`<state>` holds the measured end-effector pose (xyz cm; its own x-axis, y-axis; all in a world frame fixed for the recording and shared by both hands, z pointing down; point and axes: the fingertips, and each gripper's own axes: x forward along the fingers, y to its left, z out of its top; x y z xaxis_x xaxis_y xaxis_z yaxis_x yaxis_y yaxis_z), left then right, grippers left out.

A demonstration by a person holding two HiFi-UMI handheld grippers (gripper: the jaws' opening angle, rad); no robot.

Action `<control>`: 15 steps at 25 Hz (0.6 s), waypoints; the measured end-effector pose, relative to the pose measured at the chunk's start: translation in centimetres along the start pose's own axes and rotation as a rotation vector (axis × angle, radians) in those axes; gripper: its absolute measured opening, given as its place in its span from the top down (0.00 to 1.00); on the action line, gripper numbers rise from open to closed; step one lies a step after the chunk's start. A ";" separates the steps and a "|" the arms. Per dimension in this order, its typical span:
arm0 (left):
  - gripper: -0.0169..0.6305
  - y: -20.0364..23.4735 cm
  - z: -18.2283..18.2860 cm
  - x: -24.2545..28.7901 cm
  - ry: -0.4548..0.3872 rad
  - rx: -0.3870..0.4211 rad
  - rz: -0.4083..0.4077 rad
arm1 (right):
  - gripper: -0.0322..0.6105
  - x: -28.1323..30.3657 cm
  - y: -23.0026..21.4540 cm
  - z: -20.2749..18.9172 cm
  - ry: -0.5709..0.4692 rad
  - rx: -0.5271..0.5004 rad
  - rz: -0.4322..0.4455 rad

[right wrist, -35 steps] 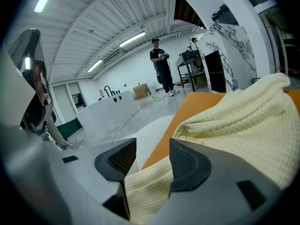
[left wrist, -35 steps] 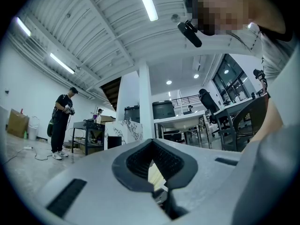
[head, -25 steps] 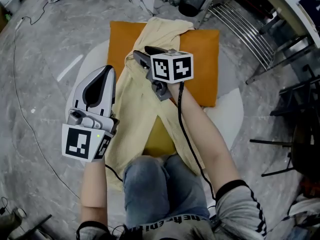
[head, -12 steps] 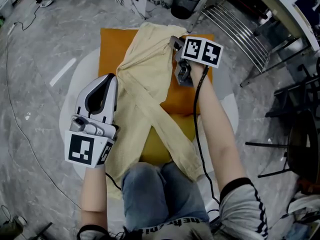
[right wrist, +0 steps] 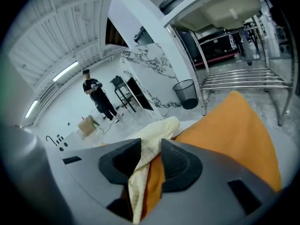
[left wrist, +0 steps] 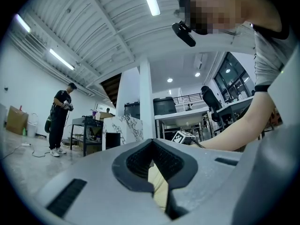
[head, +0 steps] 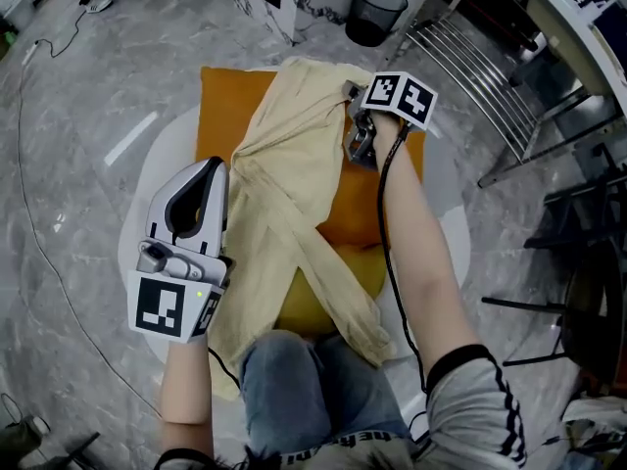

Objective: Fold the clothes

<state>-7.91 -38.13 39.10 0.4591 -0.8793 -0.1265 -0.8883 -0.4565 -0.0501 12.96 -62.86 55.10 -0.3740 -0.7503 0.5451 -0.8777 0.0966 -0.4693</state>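
Observation:
A pale yellow garment [head: 284, 164] lies spread over an orange cloth [head: 220, 106] on a round white table [head: 446, 213]. My left gripper [head: 213, 164] is at the garment's left edge, and the left gripper view shows its jaws [left wrist: 152, 165] shut on a fold of yellow cloth. At the garment's far right edge my right gripper [head: 350, 93] points down and away. Its jaws have just been closing. In the right gripper view [right wrist: 151, 146] they pinch yellow cloth, with orange cloth [right wrist: 225, 130] caught beside it.
My knees in jeans [head: 313, 380] touch the table's near edge. A black waste bin [head: 377, 13] and a metal rack [head: 470, 57] stand beyond the table at the right. A cable [head: 39, 213] runs over the grey floor at the left. A person [right wrist: 96, 95] stands far off.
My right gripper went from above the garment's middle to its far right edge and tipped down onto the cloth. The left gripper shifted a little along the left edge.

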 end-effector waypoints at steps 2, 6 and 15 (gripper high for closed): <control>0.97 0.2 -0.1 0.0 -0.002 -0.002 0.006 | 0.87 0.4 0.2 -0.1 0.011 -0.048 -0.014; 0.97 0.8 -0.6 0.1 0.014 0.005 0.021 | 0.93 0.3 2.5 1.6 -0.050 -0.171 0.003; 0.97 1.4 -0.4 -0.3 0.015 0.007 0.053 | 0.93 2.8 8.7 4.9 -0.098 -0.252 0.099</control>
<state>-9.24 -38.58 39.43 0.4119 -0.9040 -0.1146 -0.9112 -0.4087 -0.0512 5.73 -67.33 49.09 -0.4418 -0.7876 0.4295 -0.8896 0.3227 -0.3233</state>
